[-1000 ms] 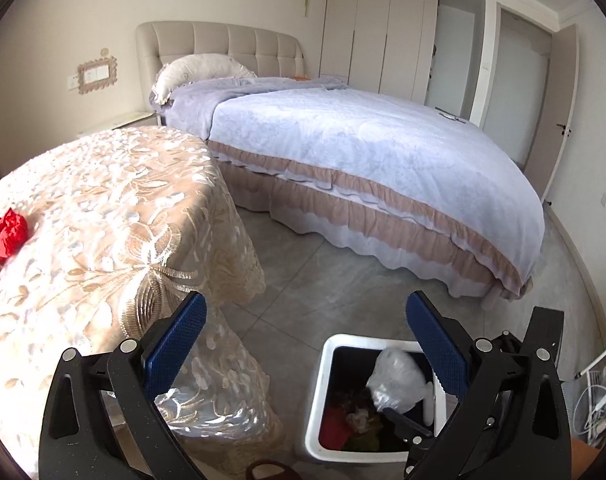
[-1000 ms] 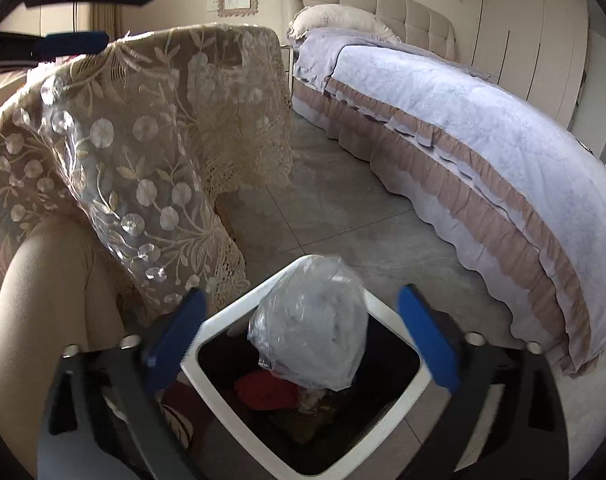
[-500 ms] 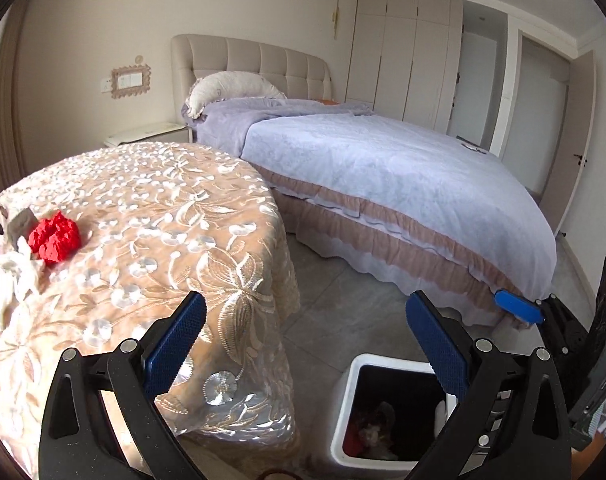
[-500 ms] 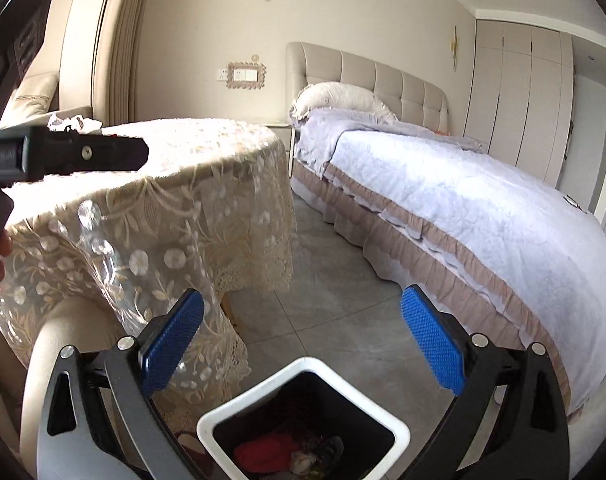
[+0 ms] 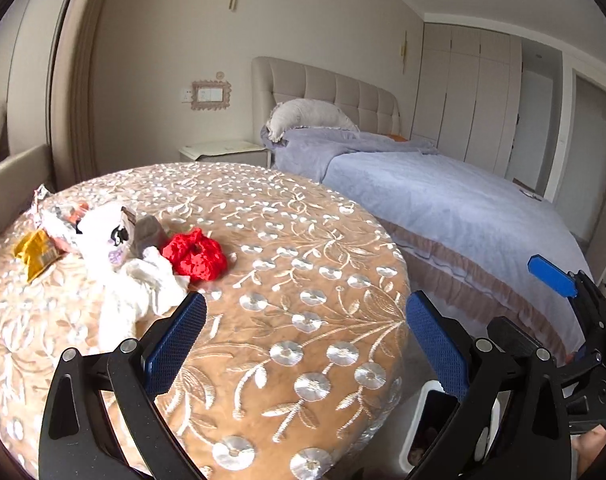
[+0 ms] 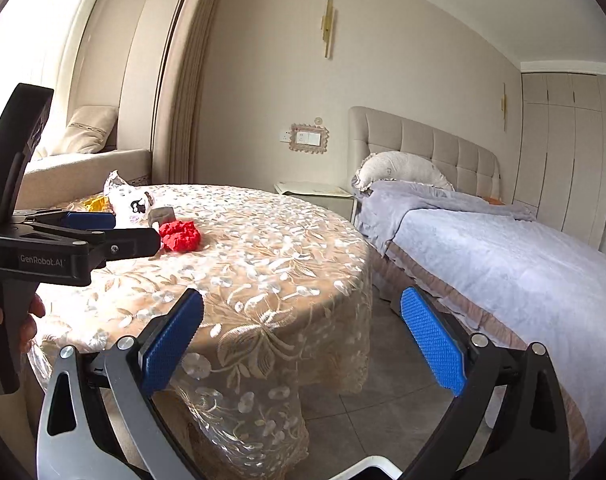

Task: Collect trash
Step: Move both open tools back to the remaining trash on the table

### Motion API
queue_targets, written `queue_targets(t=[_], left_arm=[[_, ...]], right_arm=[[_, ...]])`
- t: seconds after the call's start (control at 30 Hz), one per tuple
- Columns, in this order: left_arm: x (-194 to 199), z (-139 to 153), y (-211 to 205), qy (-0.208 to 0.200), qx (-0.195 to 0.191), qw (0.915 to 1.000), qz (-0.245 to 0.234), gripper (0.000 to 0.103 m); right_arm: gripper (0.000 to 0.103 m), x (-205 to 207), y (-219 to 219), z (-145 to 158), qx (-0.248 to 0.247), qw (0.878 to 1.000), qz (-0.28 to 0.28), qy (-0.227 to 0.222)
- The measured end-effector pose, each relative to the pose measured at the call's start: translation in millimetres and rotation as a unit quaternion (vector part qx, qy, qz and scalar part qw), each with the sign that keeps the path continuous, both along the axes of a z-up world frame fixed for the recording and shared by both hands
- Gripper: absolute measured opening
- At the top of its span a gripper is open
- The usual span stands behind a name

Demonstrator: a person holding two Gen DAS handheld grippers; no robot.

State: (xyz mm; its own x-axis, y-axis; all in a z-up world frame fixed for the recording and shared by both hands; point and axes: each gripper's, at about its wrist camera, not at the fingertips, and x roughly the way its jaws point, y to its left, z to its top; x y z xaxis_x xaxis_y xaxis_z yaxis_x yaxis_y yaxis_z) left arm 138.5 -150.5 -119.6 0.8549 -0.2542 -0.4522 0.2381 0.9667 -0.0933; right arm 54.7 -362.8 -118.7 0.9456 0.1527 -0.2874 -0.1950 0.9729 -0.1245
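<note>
Trash lies on the round lace-covered table (image 5: 303, 280): a crumpled red piece (image 5: 195, 258), white tissue (image 5: 139, 292), a white printed wrapper (image 5: 107, 236), a grey scrap (image 5: 147, 234) and a yellow wrapper (image 5: 35, 252). My left gripper (image 5: 303, 344) is open and empty above the table's near edge, right of the trash. My right gripper (image 6: 301, 340) is open and empty, off the table's right side. The white trash bin (image 5: 427, 432) stands on the floor below; its rim also shows in the right wrist view (image 6: 375, 466). The red piece (image 6: 181, 236) shows there too.
A bed (image 5: 443, 200) with a lilac cover stands to the right of the table, with tiled floor (image 6: 383, 392) between them. A nightstand (image 5: 223, 152) is behind the table. A window seat (image 6: 83, 164) is at the far left. Wardrobes (image 5: 475, 96) line the back wall.
Both grippers rose from over the bin and turned left toward the table. The clear bag the right gripper hung over the bin dropped in. The trash pile has come into view.
</note>
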Motion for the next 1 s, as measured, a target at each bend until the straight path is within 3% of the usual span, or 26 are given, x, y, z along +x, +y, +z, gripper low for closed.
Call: queue_targets(t=[0.33, 0.67, 1.0], left_arm=[[4.9, 19.3, 91.9, -0.011, -0.005, 0.9955, 0.095, 0.098], [12.7, 31.5, 160.1, -0.014, -0.010, 0.9854, 0.169, 0.098], [26.3, 26.2, 220.1, 0.002, -0.004, 0.9751, 0.222, 0.098]], right_arm=[[0.099, 43.8, 81.4, 21.7, -0.010, 0.997, 0.076, -0.008], [0.099, 75.1, 163.1, 42.0, -0.020, 0.985, 0.169, -0.020], [0.099, 110.1, 214.8, 46.6, -0.019, 0.979, 0.205, -0.014]])
